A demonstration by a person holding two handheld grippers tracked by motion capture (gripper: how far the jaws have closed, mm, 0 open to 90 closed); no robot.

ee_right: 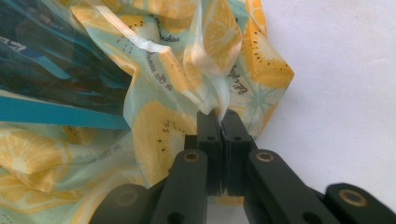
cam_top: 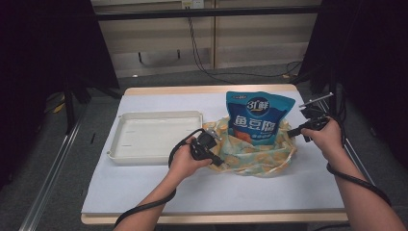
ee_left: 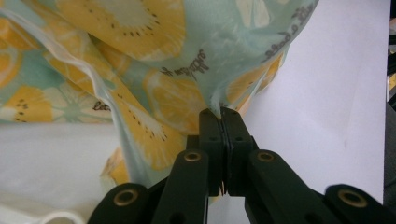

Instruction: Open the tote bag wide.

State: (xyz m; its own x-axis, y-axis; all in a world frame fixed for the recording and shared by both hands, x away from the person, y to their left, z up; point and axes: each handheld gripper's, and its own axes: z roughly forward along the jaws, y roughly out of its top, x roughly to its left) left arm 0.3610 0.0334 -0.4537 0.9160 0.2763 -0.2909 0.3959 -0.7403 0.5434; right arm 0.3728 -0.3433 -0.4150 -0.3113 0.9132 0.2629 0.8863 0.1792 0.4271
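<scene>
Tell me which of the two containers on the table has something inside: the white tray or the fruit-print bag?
The fruit-print bag: a blue snack pouch stands in it, while both grippers pinch its edges. The white tray beside it holds nothing.

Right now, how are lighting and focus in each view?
High view: table evenly lit, surroundings dark, slightly soft. Left gripper view: left tool and lemon-print bag fairly sharp, table overexposed. Right gripper view: right tool sharp, blue pouch dark and blurred.

Black hand-held gripper (ee_left: 220,114) jaws, brass-coloured rivets, black trailing cables.
</scene>
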